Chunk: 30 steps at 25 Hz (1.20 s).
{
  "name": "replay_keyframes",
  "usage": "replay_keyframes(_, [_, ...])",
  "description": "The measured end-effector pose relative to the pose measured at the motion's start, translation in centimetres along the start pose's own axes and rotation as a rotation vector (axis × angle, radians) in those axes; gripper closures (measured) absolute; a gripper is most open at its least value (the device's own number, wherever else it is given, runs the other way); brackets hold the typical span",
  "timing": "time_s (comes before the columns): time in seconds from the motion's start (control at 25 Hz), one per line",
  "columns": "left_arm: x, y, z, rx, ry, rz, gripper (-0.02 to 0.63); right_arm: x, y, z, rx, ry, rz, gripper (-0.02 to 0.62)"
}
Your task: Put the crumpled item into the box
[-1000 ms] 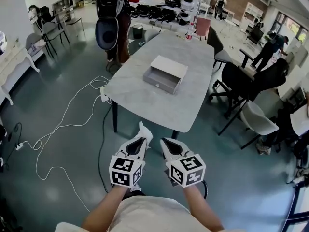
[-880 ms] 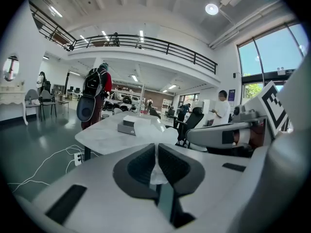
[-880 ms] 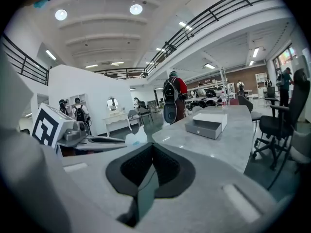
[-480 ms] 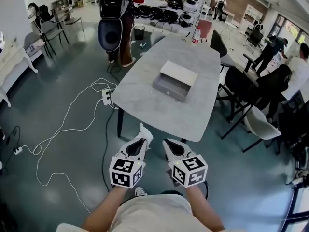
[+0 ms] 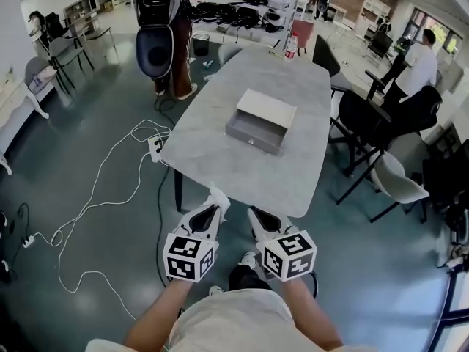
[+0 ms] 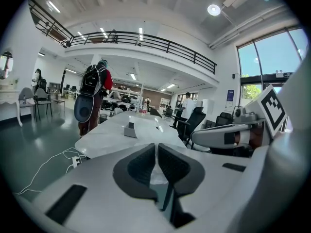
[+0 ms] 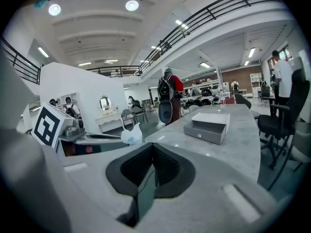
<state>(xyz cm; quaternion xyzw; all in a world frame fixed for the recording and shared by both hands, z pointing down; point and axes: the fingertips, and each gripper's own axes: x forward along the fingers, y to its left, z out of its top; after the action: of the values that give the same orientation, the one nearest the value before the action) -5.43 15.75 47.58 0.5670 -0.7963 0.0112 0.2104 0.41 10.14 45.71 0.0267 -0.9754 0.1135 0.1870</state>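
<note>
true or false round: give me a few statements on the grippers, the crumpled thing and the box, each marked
1. The left gripper is shut on the white crumpled item. True.
2. The box stands on the floor. False: it stands on the grey table.
3. The right gripper has its jaws together with nothing between them. True.
4. The crumpled item lies inside the box. False: it is at the left gripper's tip, by the table's near edge.
</note>
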Motion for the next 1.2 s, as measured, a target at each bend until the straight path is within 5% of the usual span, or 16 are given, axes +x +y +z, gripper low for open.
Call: replay_keyframes(1.2, [22.7, 1.2, 6.9, 0.076, 0.129, 0.029, 0.583, 10.8, -20.7, 7.5, 0.129, -0.036, 0.056, 0.591])
